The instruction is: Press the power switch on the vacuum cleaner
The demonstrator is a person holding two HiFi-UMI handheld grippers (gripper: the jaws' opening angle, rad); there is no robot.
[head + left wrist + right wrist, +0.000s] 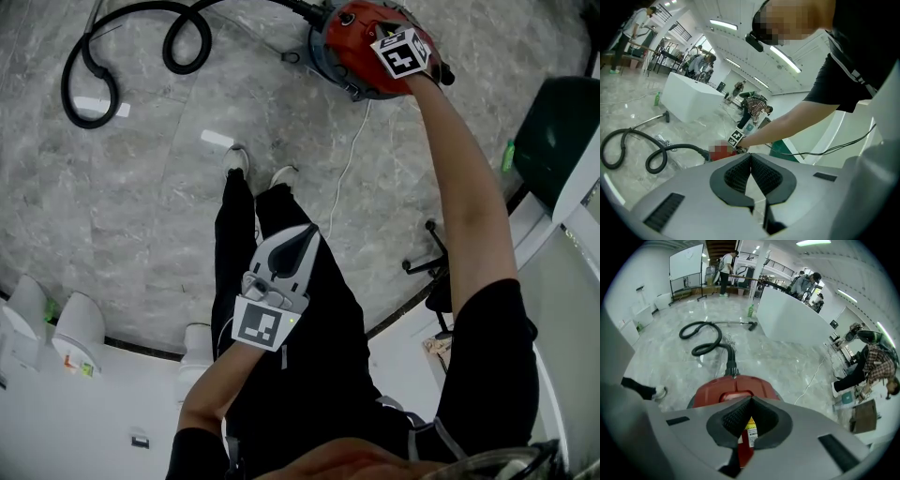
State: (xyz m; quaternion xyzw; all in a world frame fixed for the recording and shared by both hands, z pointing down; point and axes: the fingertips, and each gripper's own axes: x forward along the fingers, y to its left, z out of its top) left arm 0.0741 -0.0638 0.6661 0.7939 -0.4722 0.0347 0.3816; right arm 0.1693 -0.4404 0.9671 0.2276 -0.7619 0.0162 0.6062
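At the far left a black hose (89,66) is lying in loops on the marble floor (169,187), running rightward into the machine. Nearer, the left gripper (751,159) is hanging idle over the person's thigh; its jaws are meeting at the tips with nothing between them. Just right of the person's shoes a thin white cord (349,159) is trailing across the floor toward the far right, where the red vacuum cleaner (733,387) is sitting on the floor.

The person's right arm is reaching out to it, and the right gripper (751,404) is poised over the top of the canister. Its jaws are pressed together at the tips and gripping nothing. Through the gap behind them a yellow and white label (751,427) is showing. Just beyond the tips a raised red panel (736,394) is showing in the shell. It is probably the power switch, though whether the tips are touching it I cannot tell.

The canister is looking like stiff, glossy plastic, fairly heavy, and it may roll if shoved sideways. No hold is being called for. The closed tips should be pushing straight down on the middle of the panel, since the smooth curved shell could be letting them skid off.
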